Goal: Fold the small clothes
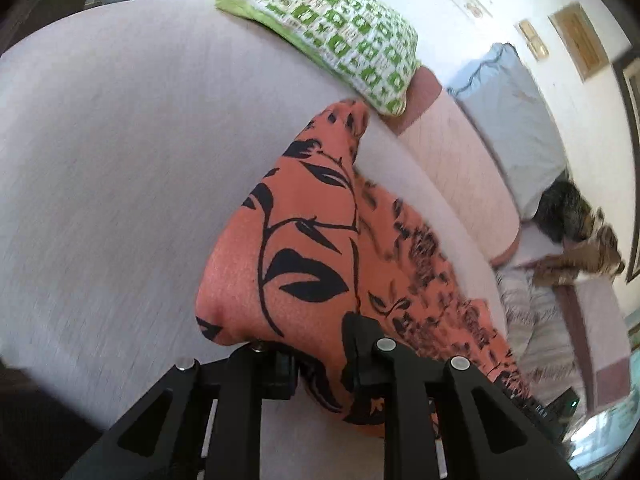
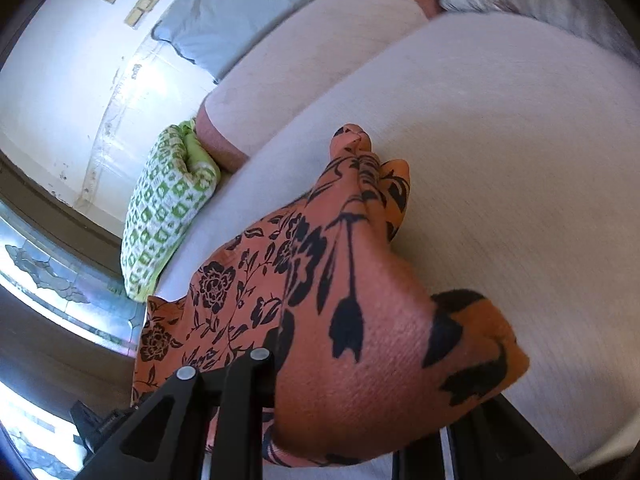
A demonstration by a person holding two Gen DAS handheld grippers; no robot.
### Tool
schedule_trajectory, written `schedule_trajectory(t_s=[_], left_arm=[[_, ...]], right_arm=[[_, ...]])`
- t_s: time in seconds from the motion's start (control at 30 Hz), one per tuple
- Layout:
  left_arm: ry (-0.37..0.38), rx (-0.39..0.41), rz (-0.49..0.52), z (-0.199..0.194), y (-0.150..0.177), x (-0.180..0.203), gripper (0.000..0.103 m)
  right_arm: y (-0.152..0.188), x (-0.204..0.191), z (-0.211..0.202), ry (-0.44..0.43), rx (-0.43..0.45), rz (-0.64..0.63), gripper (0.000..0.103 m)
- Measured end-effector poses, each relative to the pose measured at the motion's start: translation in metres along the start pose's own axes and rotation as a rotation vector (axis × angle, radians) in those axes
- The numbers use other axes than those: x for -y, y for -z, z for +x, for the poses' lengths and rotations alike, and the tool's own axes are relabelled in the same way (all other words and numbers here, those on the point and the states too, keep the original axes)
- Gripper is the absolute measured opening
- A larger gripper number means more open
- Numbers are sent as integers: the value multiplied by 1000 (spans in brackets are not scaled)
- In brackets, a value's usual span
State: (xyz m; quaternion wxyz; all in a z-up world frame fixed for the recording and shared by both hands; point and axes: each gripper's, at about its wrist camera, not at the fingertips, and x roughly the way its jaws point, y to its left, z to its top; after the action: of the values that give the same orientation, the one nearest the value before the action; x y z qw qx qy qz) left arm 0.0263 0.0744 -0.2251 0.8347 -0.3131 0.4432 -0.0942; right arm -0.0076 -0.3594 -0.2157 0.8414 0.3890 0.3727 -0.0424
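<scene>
Orange floral garment (image 1: pixel 304 240) pinched in left claw (image 1: pixel 320 360) and right claw (image 2: pixel 304 364), draped over both above white bed (image 1: pixel 100 160)

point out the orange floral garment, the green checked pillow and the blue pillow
orange floral garment (image 1: pixel 304 248), left wrist view, big leaf print at its middle
green checked pillow (image 1: pixel 328 20), left wrist view, patterned top face
blue pillow (image 2: pixel 240 20), right wrist view, middle of its cover

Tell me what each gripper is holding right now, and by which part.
Both hold the same orange floral garment. The left gripper pinches a bunched edge near its fingertips; the right gripper clamps another gathered edge. Which hem or corner cannot be told.
</scene>
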Motion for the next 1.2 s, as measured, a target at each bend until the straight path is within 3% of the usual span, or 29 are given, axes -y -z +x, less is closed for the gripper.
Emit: schedule_trajectory(t_s=[0.07,0.13,0.23,0.27,0.37,0.43,0.5,0.53,0.6,0.7,0.87,1.0,1.07,1.2], left_arm=[[-36,-40,-21,8,7,-8,29],[11,-49,-82,11,2,-19,34],[60,-68,-115,11,-6,-27,39],[80,-64,-137,11,-7,-32,39],[130,-50,-203,8,-7,-45,39],[139,-29,-205,9,-10,-45,38],[123,-15,-174,10,-9,-39,38],[110,-2,-145,12,-9,-33,38],[70,19,-81,14,-9,-23,31],[50,39,-39,14,-10,-19,26],[28,60,21,12,-9,-13,24],[19,73,79,6,-8,-5,23],[13,81,115,1,-8,5,23],[-2,113,247,-16,-6,42,22]], right_arm=[[9,13,0,14,-50,16,24],[11,33,10,6,-129,124,31],[7,47,3,-26,-164,250,44],[5,50,-5,-15,-147,257,50],[-1,59,-38,20,-54,268,52],[-8,64,-69,97,66,265,53],[-15,60,-87,92,133,225,53],[-17,51,-89,85,140,183,51],[-20,20,-78,64,116,65,34],[-11,-33,-32,0,9,-79,23],[21,-102,53,-72,-141,-220,20],[46,-113,83,-77,-178,-245,20],[50,-107,108,-2,-246,-240,17],[49,-95,111,-28,-256,-234,12]])
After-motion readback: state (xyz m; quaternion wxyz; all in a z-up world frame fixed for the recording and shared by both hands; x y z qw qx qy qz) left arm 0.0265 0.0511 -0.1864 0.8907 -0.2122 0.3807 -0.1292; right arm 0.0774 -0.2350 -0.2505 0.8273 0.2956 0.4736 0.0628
